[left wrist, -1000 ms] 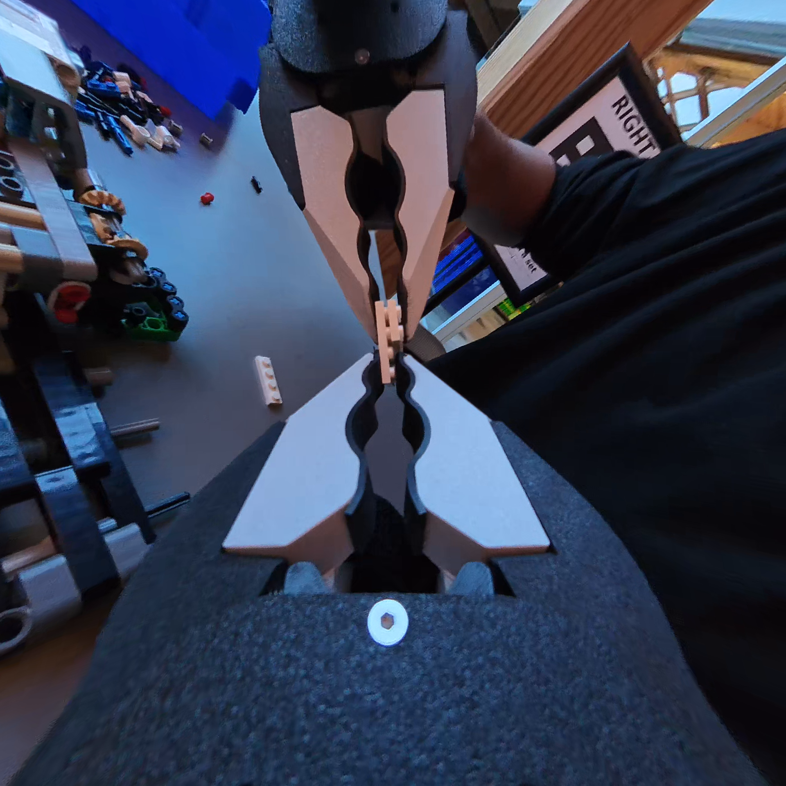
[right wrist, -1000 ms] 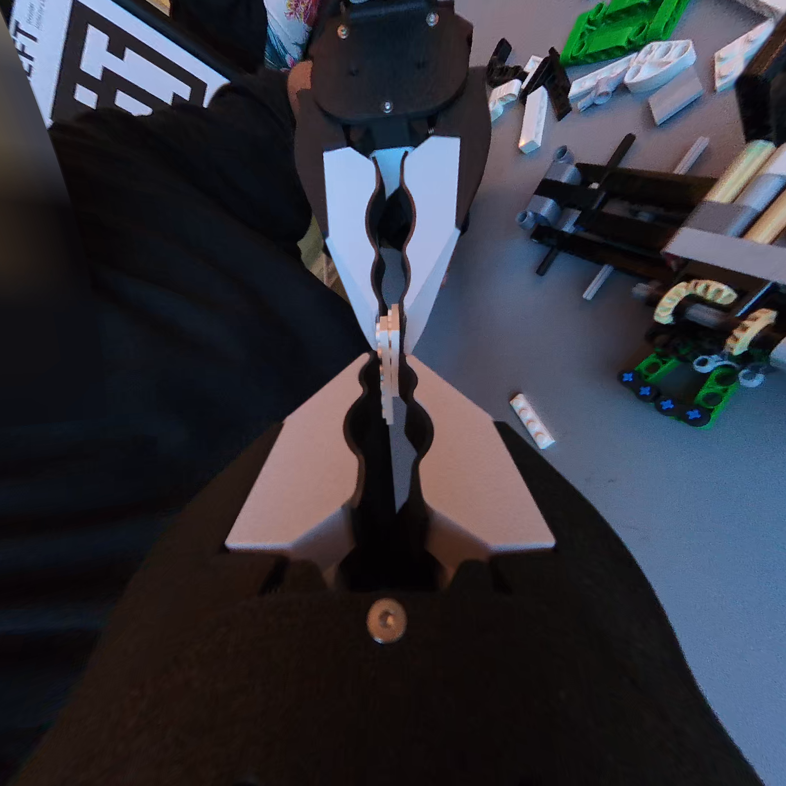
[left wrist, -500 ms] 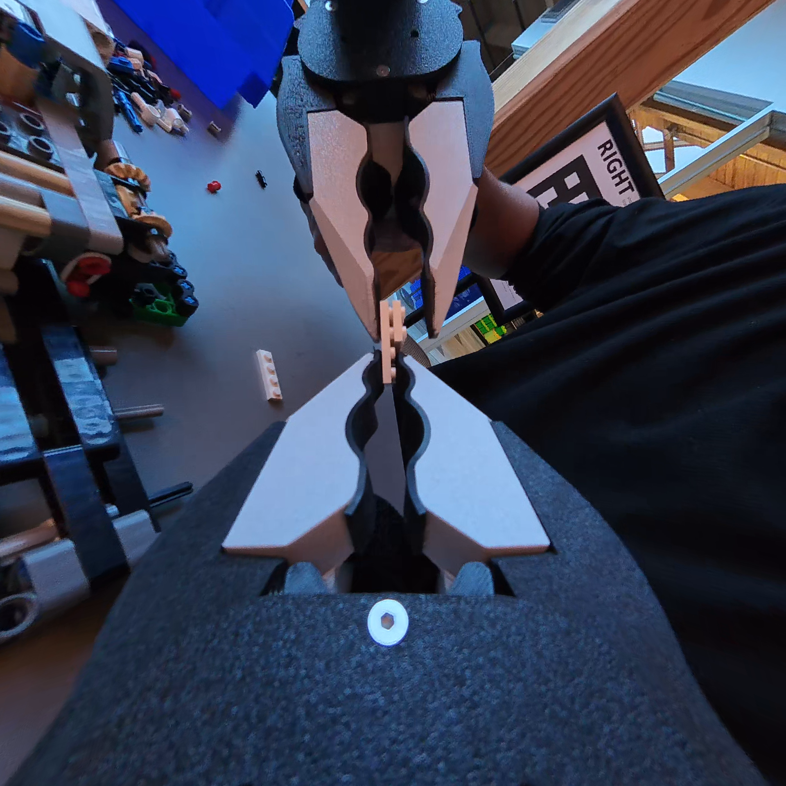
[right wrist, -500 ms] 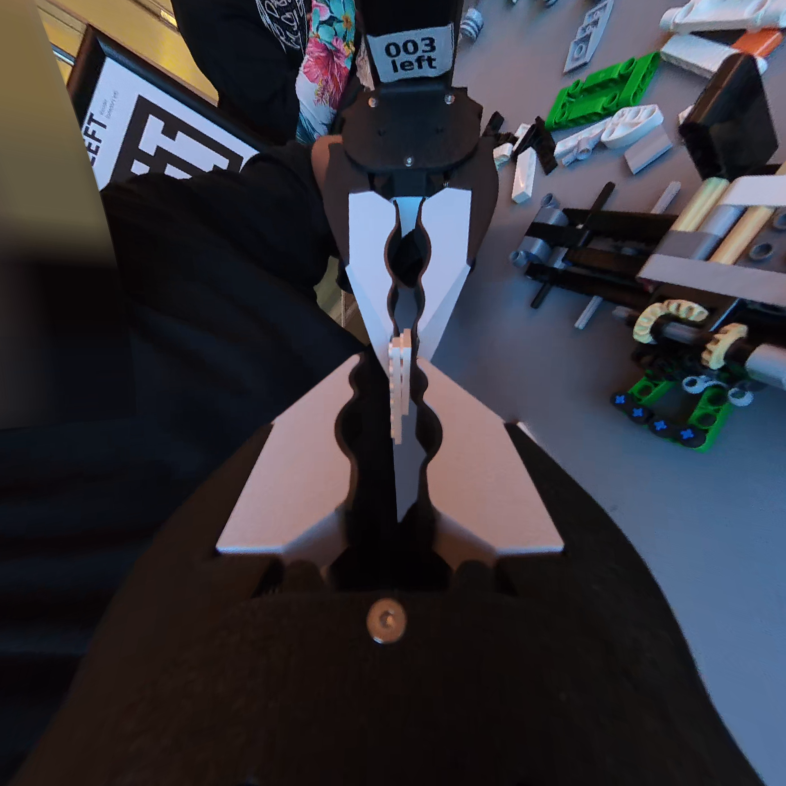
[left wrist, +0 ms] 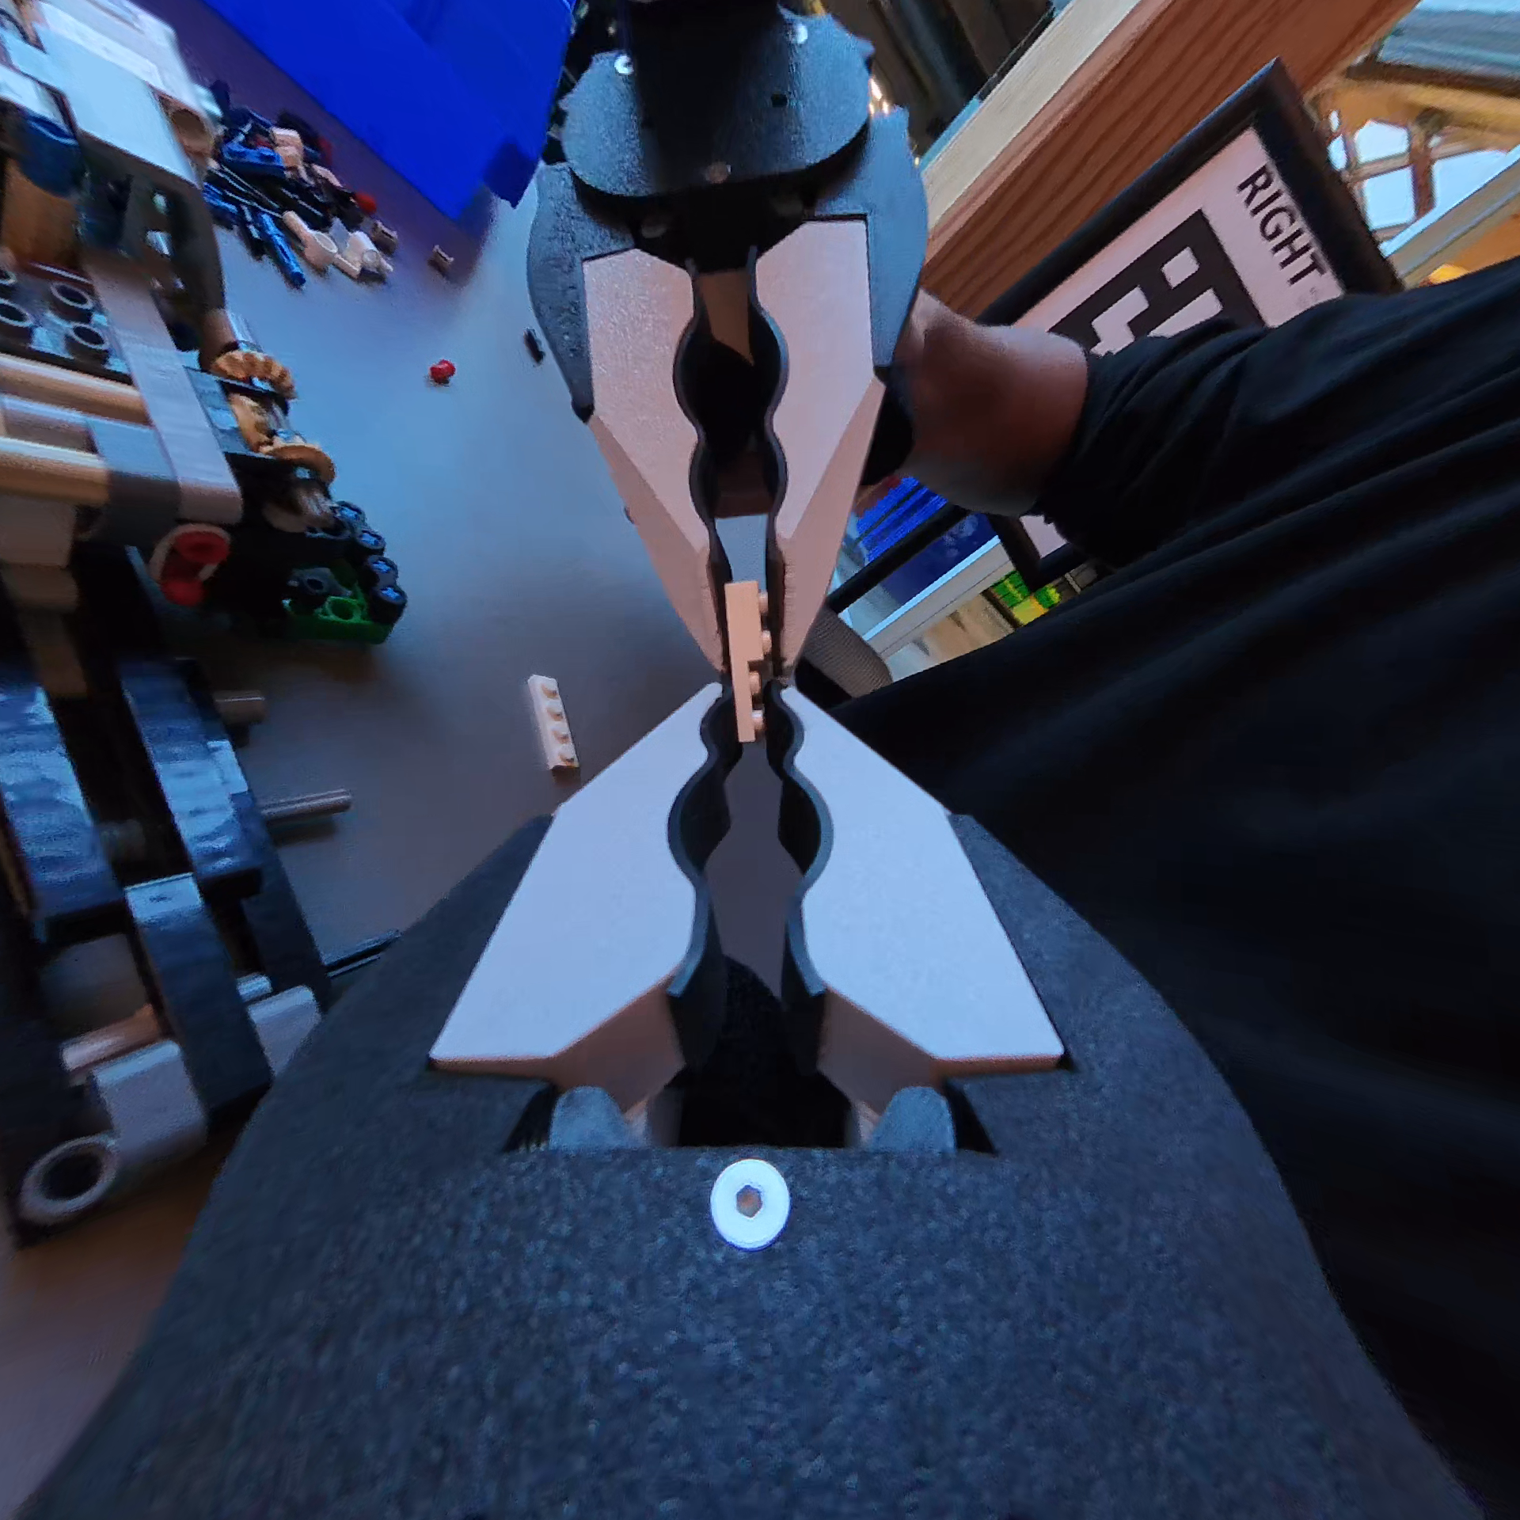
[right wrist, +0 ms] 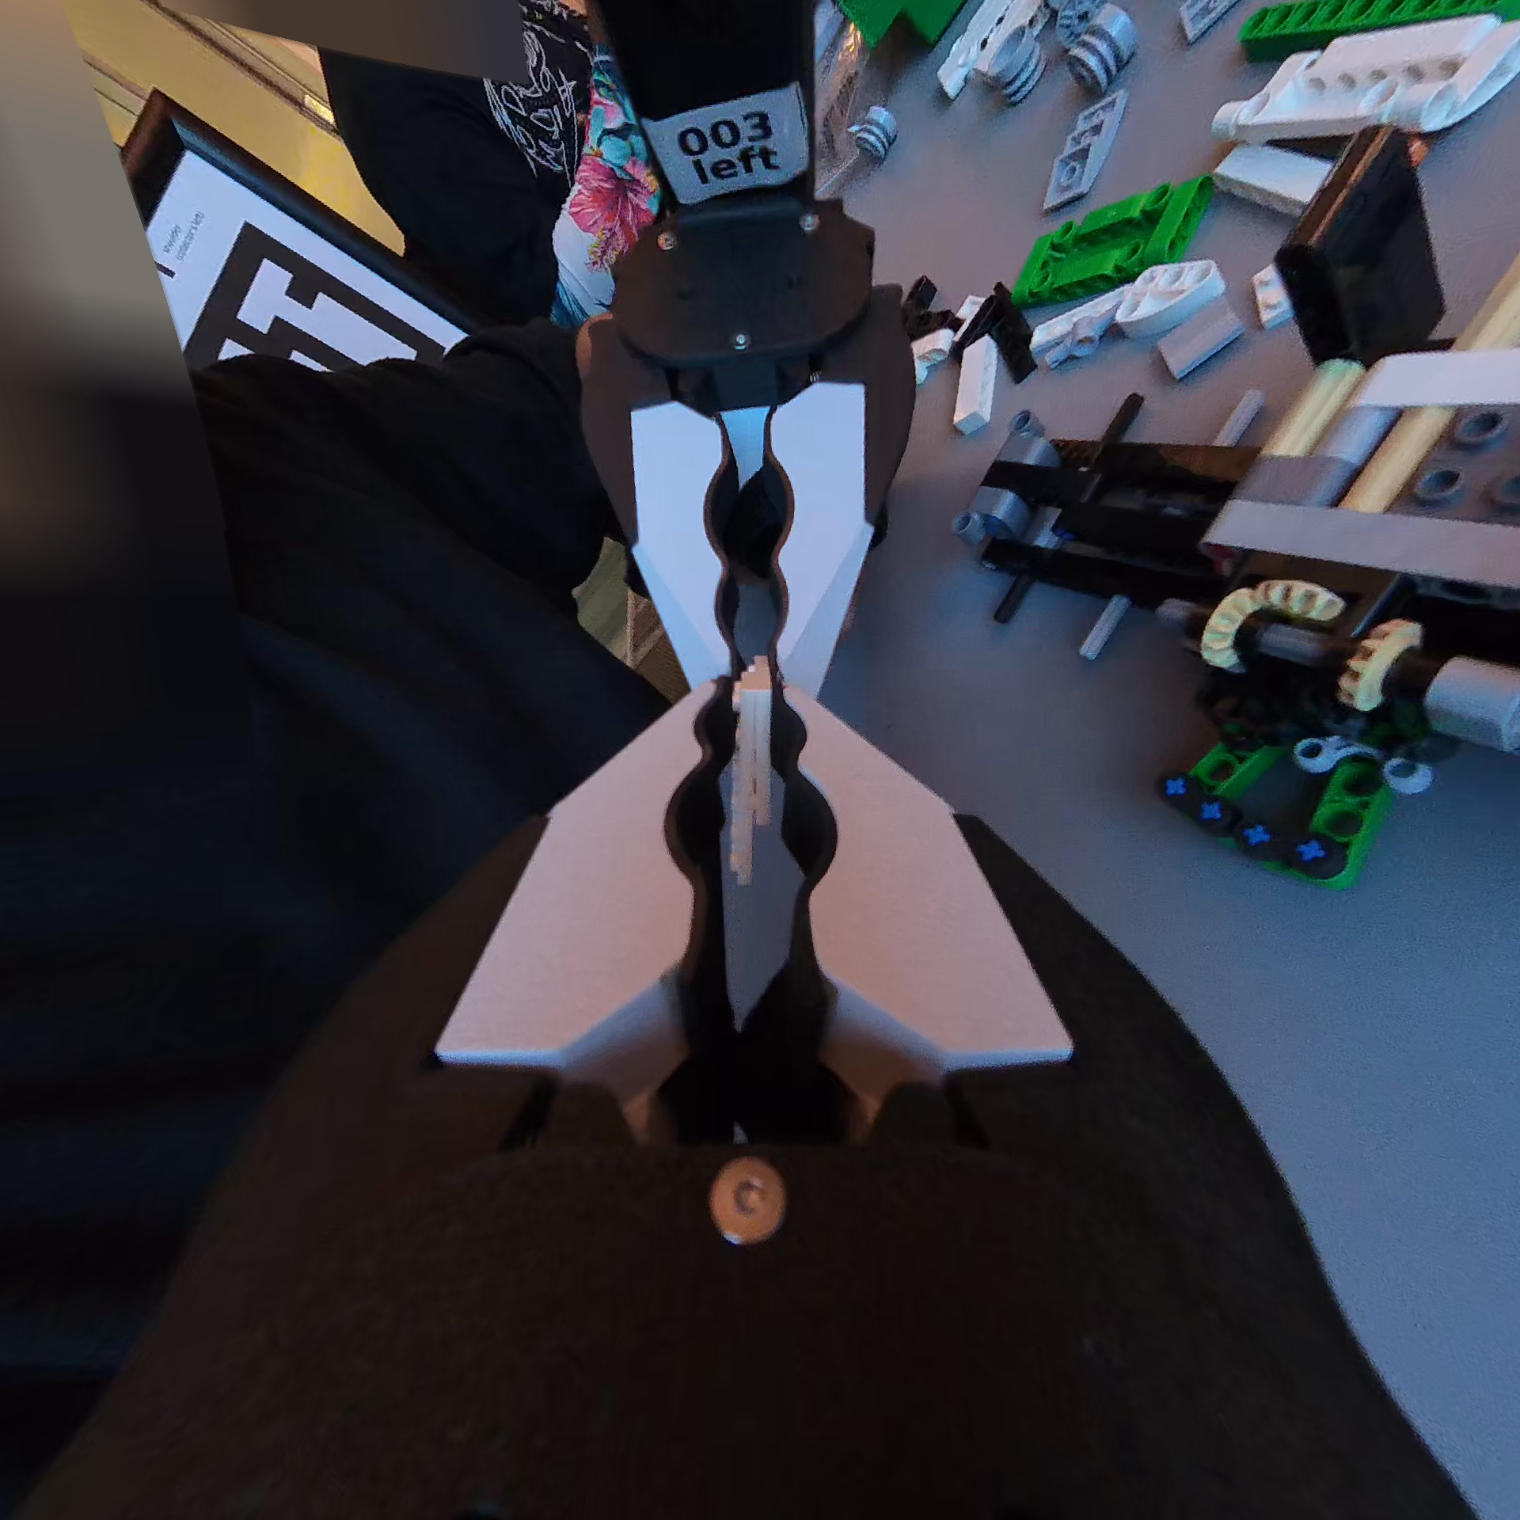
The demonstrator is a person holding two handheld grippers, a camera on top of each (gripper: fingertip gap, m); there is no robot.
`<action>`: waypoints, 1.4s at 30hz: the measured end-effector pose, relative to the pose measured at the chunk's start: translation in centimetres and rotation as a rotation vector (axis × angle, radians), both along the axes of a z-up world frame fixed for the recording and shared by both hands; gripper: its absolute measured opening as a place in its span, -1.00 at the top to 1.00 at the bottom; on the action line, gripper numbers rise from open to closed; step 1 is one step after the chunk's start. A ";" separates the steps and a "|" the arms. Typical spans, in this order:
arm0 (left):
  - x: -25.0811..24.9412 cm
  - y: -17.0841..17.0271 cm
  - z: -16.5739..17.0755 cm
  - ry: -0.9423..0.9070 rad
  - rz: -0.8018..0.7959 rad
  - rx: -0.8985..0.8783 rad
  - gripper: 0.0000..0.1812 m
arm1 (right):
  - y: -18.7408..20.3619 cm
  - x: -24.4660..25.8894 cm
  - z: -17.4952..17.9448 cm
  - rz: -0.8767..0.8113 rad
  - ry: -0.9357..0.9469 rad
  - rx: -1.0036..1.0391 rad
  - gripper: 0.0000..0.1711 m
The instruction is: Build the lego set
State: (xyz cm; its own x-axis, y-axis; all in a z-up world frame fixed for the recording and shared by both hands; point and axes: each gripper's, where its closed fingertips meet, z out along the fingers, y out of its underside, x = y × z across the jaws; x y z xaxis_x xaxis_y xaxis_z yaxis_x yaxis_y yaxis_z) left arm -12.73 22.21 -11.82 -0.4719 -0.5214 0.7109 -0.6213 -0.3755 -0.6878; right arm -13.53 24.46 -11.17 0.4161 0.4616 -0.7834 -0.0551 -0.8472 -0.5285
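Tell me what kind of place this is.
Likely an indoor data-collection workbench for toy-brick building. A grey table holds loose bricks and a half-built model, a blue bin sits behind, and framed marker boards stand at the edge.

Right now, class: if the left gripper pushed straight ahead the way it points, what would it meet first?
The right gripper, tip to tip with the left gripper; the small studded plate bridges both sets of fingers.

The grey worktop (left wrist: 461, 493) carries a half-built model (right wrist: 1316, 526), a small studded plate (left wrist: 553, 722) beside it, and scattered loose pieces (right wrist: 1110, 247).
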 end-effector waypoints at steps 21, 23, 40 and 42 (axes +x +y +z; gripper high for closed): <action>0.1 0.2 0.4 0.000 -0.007 -0.066 0.97 | -1.5 0.6 -0.4 0.017 -0.021 0.034 0.92; 0.1 0.0 0.3 0.001 -0.009 -0.062 0.97 | -1.7 0.6 -0.4 0.018 0.036 -0.023 0.91; 0.7 1.2 2.1 -0.053 0.029 -0.158 0.97 | -1.7 2.1 1.3 -0.181 0.105 0.246 0.92; 0.8 1.1 1.9 -0.063 0.035 -0.139 0.98 | -1.8 2.4 1.2 -0.184 0.114 0.239 0.92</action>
